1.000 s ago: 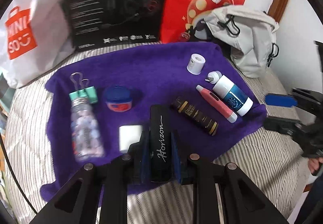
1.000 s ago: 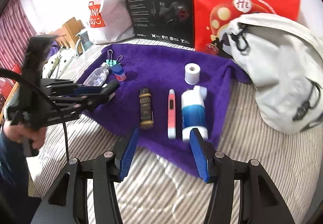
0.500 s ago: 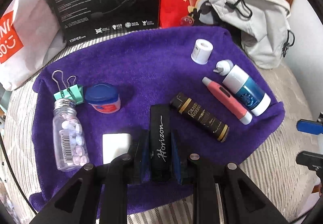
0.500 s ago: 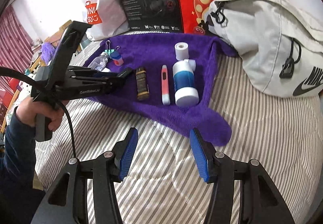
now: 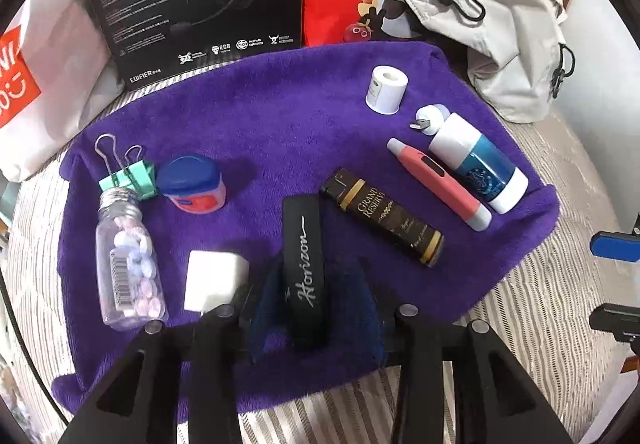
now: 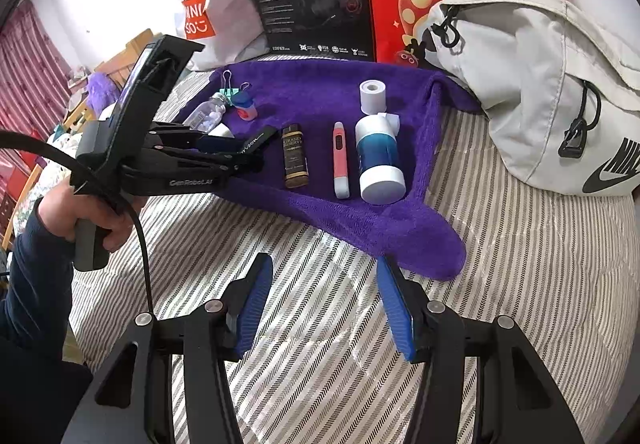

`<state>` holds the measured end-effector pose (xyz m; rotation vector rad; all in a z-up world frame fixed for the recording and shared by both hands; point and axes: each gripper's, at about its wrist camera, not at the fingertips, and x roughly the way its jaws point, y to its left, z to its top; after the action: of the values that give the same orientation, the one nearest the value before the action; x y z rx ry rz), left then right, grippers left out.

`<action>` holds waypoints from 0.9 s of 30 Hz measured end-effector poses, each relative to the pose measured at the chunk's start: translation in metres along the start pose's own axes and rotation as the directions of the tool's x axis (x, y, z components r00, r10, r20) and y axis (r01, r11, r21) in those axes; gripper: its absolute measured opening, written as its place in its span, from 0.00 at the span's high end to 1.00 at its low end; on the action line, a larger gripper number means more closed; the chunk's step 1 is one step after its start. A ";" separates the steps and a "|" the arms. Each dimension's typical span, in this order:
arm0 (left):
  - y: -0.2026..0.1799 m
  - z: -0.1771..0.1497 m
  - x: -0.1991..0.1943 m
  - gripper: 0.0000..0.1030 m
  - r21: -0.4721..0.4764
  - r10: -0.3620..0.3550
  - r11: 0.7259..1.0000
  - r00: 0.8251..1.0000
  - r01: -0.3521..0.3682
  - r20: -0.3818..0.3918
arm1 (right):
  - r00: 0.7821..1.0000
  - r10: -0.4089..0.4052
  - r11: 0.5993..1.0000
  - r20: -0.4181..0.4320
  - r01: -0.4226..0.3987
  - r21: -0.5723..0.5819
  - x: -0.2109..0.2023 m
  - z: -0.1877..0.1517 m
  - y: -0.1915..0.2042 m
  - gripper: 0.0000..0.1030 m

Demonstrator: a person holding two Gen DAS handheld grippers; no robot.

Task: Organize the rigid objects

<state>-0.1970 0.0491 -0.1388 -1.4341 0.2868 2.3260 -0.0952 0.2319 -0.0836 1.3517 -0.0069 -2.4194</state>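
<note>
Left gripper [image 5: 308, 308]: blue pads parted to either side of the black "Horizon" case [image 5: 306, 272], which lies on the purple towel [image 5: 280, 115]; contact between pads and case cannot be judged. At 9 o'clock of the case, a white charger block [image 5: 214, 280]; at 10 o'clock, a pill bottle [image 5: 128, 260], a green binder clip [image 5: 128, 179] and a blue-lidded jar [image 5: 192, 183]. At 2 o'clock, in order, the "Grand Reserve" tube [image 5: 384, 215], a pink pen-shaped device [image 5: 440, 183], a blue-and-white bottle [image 5: 476, 163] and a white tape roll [image 5: 386, 83]. Right gripper [image 6: 324, 308]: pads wide apart, empty, over the striped bedding [image 6: 520, 284] at 6 o'clock of the towel.
</note>
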 end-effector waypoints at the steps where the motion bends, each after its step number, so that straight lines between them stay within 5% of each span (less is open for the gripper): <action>1: 0.000 -0.002 -0.002 0.64 0.002 -0.003 1.000 1.000 0.003 0.002 | 1.000 -0.001 1.000 0.002 0.001 0.002 -0.002 0.000 0.000 0.47; 7: 0.004 -0.017 -0.037 0.47 -0.015 0.015 1.000 0.999 -0.015 0.050 | 0.999 -0.037 0.999 0.021 0.036 0.024 -0.010 -0.004 0.003 0.37; 9: 0.006 -0.025 -0.052 0.30 -0.013 0.019 1.000 0.997 -0.018 0.069 | 0.998 -0.046 0.998 0.032 0.044 0.047 -0.012 -0.005 0.005 0.36; 12: 0.008 -0.040 -0.071 0.24 -0.018 0.043 0.999 0.994 -0.041 0.102 | 0.998 -0.056 0.995 0.040 0.053 0.082 -0.013 -0.006 0.008 0.36; 16: 0.022 -0.061 -0.091 0.13 -0.091 0.053 0.995 0.990 -0.042 0.128 | 0.993 -0.096 0.989 0.068 0.087 0.121 -0.020 -0.009 0.016 0.11; 18: 0.030 -0.072 -0.099 0.06 -0.139 0.060 0.990 0.988 -0.039 0.144 | 0.990 -0.116 0.987 0.074 0.107 0.117 -0.024 -0.011 0.024 0.10; 21: 0.038 -0.088 -0.111 0.03 -0.201 0.048 0.980 0.982 -0.011 0.182 | 0.985 -0.147 0.982 0.089 0.135 0.129 -0.033 -0.015 0.036 0.01; 27: 0.037 -0.109 -0.128 0.03 -0.234 0.105 0.971 0.974 -0.056 0.202 | 0.970 -0.207 0.958 0.127 0.174 0.229 -0.054 -0.030 0.045 0.00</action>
<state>-0.0742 -0.0531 -0.0757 -1.2751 0.0180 2.6243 -0.0314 0.2119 -0.0473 1.3087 -0.1935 -2.7471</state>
